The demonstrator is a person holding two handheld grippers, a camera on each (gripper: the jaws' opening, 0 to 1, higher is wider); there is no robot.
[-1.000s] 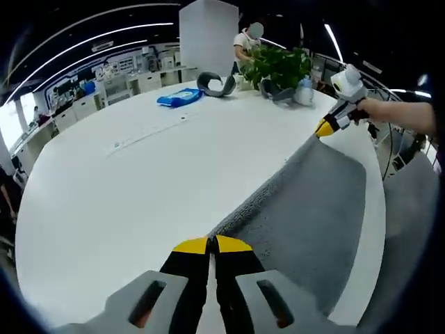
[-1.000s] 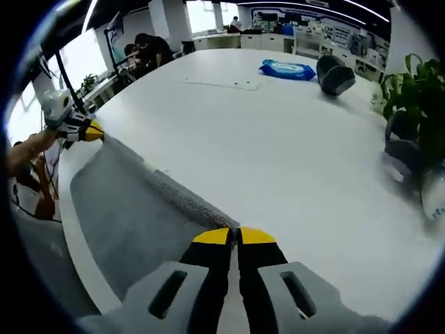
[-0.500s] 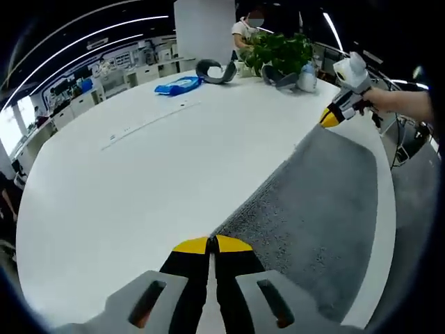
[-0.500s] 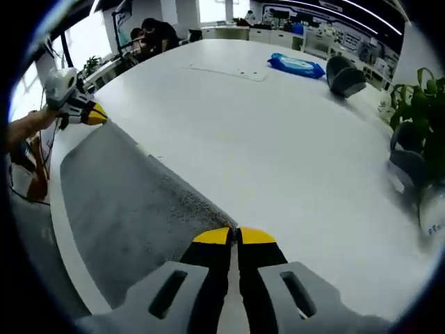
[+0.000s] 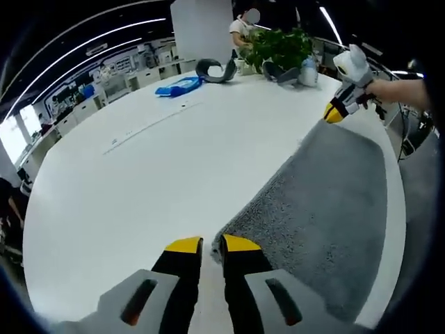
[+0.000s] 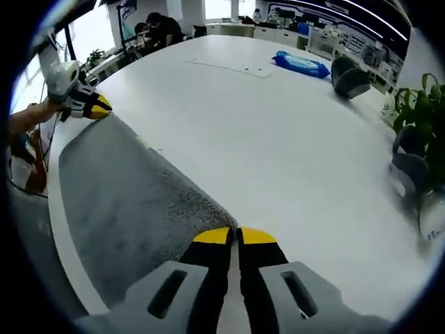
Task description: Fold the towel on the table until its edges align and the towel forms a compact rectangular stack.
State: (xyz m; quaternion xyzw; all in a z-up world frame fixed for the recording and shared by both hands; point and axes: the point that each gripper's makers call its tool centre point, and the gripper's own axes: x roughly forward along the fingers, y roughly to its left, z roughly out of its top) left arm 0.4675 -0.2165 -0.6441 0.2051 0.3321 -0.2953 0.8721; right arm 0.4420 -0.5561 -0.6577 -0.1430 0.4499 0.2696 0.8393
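On the white table (image 5: 125,181), a grey towel (image 5: 327,202) lies flat; office beyond.

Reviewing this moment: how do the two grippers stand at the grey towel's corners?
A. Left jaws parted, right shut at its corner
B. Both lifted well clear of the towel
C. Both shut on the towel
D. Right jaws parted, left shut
A. In the left gripper view the left gripper shows a gap between its yellow tips at the grey towel corner; in the right gripper view the right gripper has its tips together at its corner.
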